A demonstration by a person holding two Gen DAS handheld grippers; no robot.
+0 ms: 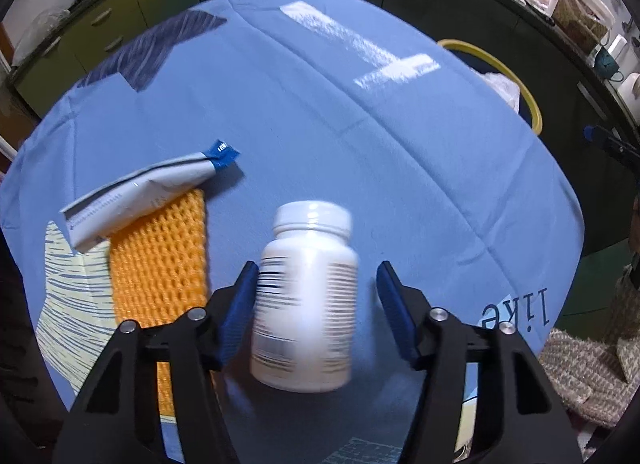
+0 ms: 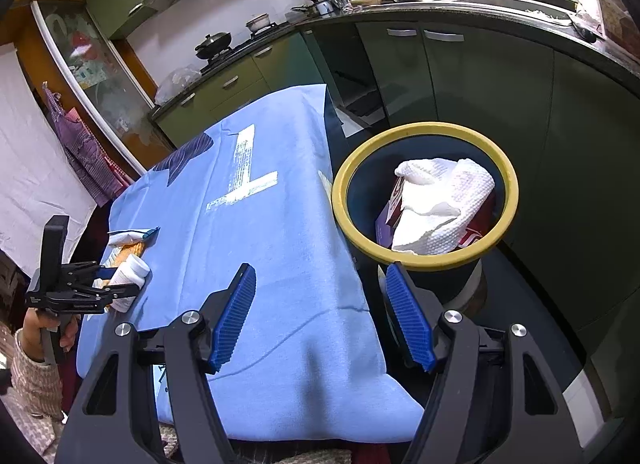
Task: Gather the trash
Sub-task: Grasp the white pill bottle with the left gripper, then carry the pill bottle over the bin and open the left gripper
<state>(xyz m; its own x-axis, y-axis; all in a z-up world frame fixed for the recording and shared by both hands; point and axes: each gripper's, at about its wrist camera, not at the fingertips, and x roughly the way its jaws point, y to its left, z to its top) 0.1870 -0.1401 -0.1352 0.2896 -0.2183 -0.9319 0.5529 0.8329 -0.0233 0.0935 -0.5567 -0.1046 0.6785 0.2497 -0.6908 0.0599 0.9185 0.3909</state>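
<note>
- We see the white pill bottle (image 1: 306, 296) lying on the blue cloth (image 1: 360, 144), between the pads of the left gripper (image 1: 316, 304), cap pointing away from the tool.
- Its long axis runs roughly along the fingers, so the pads face its sides. The near pad seems to touch the label and the other stands clear; blur makes contact uncertain, so we judge no grip yet.
- The right gripper (image 2: 322, 316) hangs spread and empty by the yellow-rimmed bin (image 2: 424, 260), well apart from the bottle, so the left hand is the nearer one.
- A crumpled wrapper (image 1: 140, 196) and orange mesh (image 1: 160, 256) lie just beside the bottle.
- The left tool's body cuts off the bottle's base.
</note>
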